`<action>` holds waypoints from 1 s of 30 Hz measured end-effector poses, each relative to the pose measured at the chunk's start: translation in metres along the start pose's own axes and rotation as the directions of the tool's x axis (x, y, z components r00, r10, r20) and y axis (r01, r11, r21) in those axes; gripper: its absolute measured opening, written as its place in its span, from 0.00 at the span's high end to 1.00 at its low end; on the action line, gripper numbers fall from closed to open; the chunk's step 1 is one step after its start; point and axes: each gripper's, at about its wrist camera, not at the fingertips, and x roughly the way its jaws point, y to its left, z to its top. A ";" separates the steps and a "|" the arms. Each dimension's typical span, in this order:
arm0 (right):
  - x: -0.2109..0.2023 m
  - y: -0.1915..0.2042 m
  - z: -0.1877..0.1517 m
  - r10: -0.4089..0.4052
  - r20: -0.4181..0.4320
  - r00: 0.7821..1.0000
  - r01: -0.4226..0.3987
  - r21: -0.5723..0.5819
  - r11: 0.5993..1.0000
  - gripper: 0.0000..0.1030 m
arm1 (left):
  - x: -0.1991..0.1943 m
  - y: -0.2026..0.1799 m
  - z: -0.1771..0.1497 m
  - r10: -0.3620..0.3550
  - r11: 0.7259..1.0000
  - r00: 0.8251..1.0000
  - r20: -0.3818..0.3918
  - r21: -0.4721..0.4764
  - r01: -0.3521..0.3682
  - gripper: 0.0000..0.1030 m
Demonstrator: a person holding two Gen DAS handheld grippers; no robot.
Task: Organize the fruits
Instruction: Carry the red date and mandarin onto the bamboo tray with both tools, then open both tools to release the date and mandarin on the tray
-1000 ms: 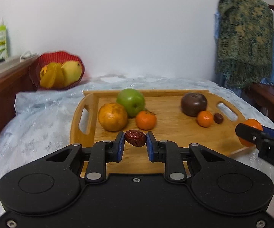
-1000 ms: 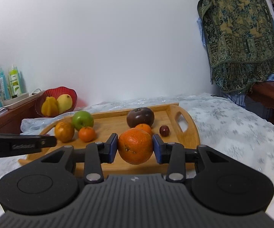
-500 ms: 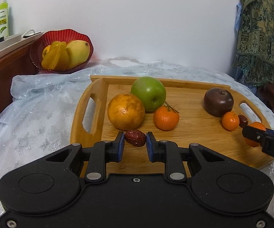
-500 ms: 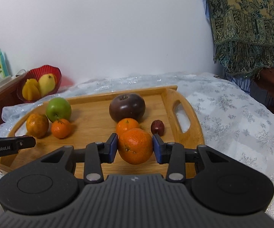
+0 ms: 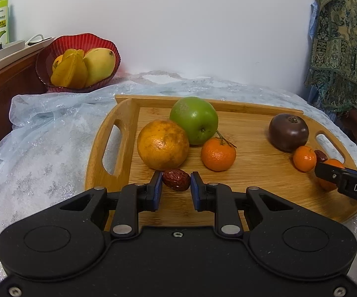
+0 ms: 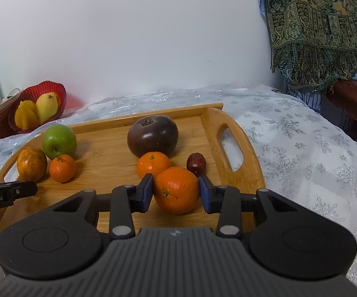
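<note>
L gripper (image 5: 176,185) is clamped on a wrinkled red date (image 5: 176,179), both blue pads pressing its ends, held over the near-left part of the wooden tray (image 5: 265,173) w/ the tray's left handle at approx 9 o'clock from it. At 12 o'clock from the date, just beside it, sits a large dull orange (image 5: 163,144); a green apple (image 5: 193,120) touches that orange at its 1 o'clock, and a small mandarin w/ stem (image 5: 218,153) lies at the apple's 5 o'clock. R gripper (image 6: 176,189) is clamped on an orange (image 6: 176,190), pads on both its sides, over the near-right part of the tray. At 11 o'clock from this orange, looking like it touches it, is another small mandarin (image 6: 153,164); a second red date (image 6: 196,162) lies at the held orange's 1 o'clock, near the tray's right handle. A dark purple round fruit (image 6: 153,135) sits at 12 o'clock, right behind the mandarin. Tray rests on a pale blue glittery cloth (image 6: 302,148). Well apart at approx 10 o'clock from the tray, a red bowl (image 5: 54,49) holds a yellow mango (image 5: 99,65) and a starfruit (image 5: 70,71). A green patterned shawl (image 6: 314,24) hangs at 2 o'clock by the wall.
</note>
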 end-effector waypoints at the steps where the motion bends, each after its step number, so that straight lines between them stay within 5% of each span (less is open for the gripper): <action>1: 0.000 0.000 0.000 -0.002 0.003 1.000 0.002 0.000 1.000 0.58 | 0.001 0.001 0.000 0.001 1.000 1.000 0.000 -0.001 -0.001 0.78; 25: 0.006 -0.006 0.004 0.007 0.007 1.000 -0.008 0.048 0.999 0.56 | 0.007 0.007 0.000 0.011 1.000 1.000 -0.009 -0.019 -0.012 0.78; 30: 0.006 -0.005 0.003 0.013 0.006 1.000 -0.013 0.047 0.999 0.46 | 0.006 0.008 0.000 0.010 1.000 1.000 -0.011 -0.020 -0.010 0.76</action>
